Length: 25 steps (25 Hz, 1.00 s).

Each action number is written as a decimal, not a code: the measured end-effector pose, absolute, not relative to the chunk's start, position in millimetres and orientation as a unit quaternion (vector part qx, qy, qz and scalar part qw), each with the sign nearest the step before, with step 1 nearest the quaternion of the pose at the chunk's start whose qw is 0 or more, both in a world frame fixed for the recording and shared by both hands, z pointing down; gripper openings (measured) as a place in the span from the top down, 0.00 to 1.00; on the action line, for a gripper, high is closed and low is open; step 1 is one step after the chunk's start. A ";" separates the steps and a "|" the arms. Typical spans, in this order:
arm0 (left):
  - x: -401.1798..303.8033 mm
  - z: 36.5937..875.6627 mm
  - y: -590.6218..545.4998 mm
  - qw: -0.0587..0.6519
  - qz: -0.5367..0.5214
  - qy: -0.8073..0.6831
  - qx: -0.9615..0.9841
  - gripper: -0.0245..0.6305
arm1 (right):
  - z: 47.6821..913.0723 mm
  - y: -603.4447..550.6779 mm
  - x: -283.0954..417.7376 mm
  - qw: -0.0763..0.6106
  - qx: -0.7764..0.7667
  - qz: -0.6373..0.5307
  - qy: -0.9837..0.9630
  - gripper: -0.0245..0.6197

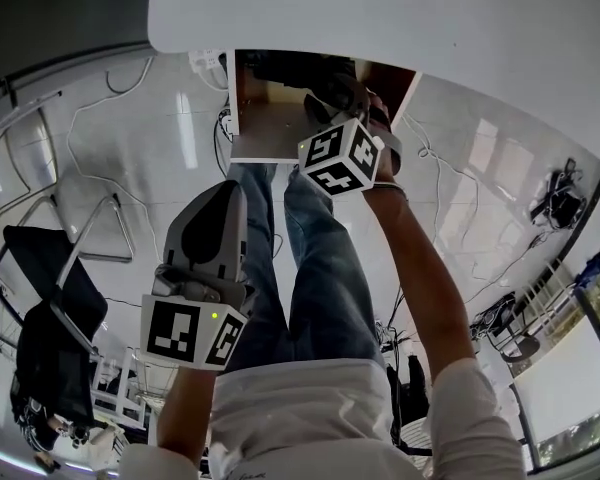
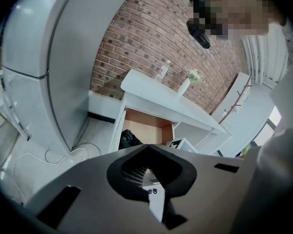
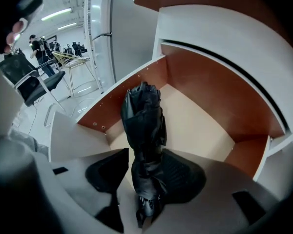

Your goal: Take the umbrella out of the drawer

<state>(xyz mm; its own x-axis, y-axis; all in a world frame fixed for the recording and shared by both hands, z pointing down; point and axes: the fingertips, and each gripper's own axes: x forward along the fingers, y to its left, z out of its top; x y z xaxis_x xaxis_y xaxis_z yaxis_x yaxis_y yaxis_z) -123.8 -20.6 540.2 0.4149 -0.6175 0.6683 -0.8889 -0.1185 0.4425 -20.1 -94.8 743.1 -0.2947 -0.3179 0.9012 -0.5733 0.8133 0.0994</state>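
A folded black umbrella (image 3: 144, 126) lies in the open drawer (image 3: 200, 126), its strap end toward me. My right gripper (image 3: 145, 155) points down into the drawer and stands open. The umbrella runs between its jaws, and a thin gap shows beside the left pad. In the head view the right gripper (image 1: 345, 108) reaches into the drawer (image 1: 265, 133) under the white desk (image 1: 380, 8), over the dark umbrella (image 1: 325, 83). My left gripper (image 1: 220, 203) hangs back over the floor, shut and empty. From the left gripper (image 2: 146, 146) view the drawer (image 2: 146, 126) and the umbrella (image 2: 129, 139) lie ahead.
The person's legs in jeans (image 1: 320, 268) stand right in front of the drawer. Dark chairs (image 1: 50, 308) and loose cables (image 1: 90, 118) are on the floor to the left. A bottle (image 2: 162, 72) and a vase (image 2: 185, 84) stand on the desk before a brick wall (image 2: 151, 38).
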 end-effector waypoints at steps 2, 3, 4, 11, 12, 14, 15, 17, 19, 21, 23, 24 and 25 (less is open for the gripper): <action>-125.7 541.8 -20.5 0.419 0.163 -0.516 0.729 0.94 | 752.1 -96.3 -21.2 0.536 0.271 0.117 -0.791 0.59; -126.7 542.6 -20.1 0.420 0.163 -0.516 0.729 0.94 | 755.6 -97.1 -21.6 0.543 0.268 0.113 -0.788 0.58; -127.7 543.5 -19.8 0.420 0.163 -0.516 0.729 0.94 | 758.8 -97.6 -22.1 0.548 0.266 0.109 -0.785 0.57; -130.9 550.5 -20.0 0.427 0.163 -0.512 0.727 0.94 | 779.2 -102.6 -24.0 0.568 0.264 0.101 -0.773 0.52; -131.5 550.7 -19.9 0.429 0.162 -0.512 0.726 0.94 | 782.4 -102.3 -24.0 0.571 0.263 0.102 -0.771 0.52; -133.0 550.1 -20.0 0.434 0.158 -0.511 0.725 0.94 | 787.3 -101.8 -25.0 0.575 0.261 0.105 -0.768 0.52; -133.4 549.9 -20.1 0.436 0.156 -0.511 0.724 0.94 | 789.0 -102.3 -25.4 0.577 0.261 0.104 -0.767 0.52; -133.4 550.7 -20.6 0.438 0.153 -0.511 0.723 0.94 | 792.0 -104.9 -25.5 0.581 0.265 0.092 -0.764 0.52; -132.7 552.4 -21.2 0.440 0.152 -0.510 0.723 0.94 | 794.9 -106.6 -25.8 0.587 0.266 0.076 -0.761 0.52; -131.7 553.2 -22.2 0.441 0.150 -0.510 0.723 0.94 | 797.0 -107.1 -26.9 0.592 0.263 0.066 -0.759 0.52; -131.1 553.5 -23.2 0.442 0.148 -0.509 0.723 0.94 | 799.1 -107.9 -26.8 0.596 0.263 0.063 -0.756 0.52; -131.1 553.7 -23.5 0.443 0.147 -0.509 0.723 0.94 | 800.4 -108.3 -26.2 0.597 0.262 0.065 -0.755 0.52; -131.5 554.0 -23.7 0.443 0.147 -0.509 0.723 0.94 | 801.8 -108.6 -25.5 0.599 0.262 0.068 -0.754 0.52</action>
<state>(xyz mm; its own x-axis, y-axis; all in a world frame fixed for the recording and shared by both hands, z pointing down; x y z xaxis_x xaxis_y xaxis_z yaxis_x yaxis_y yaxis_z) -131.5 -23.7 554.0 0.4383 -0.6066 0.6633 -0.8665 -0.0891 0.4911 -25.5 -108.6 801.8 -0.1455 -0.3144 0.9381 -0.4767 0.8531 0.2120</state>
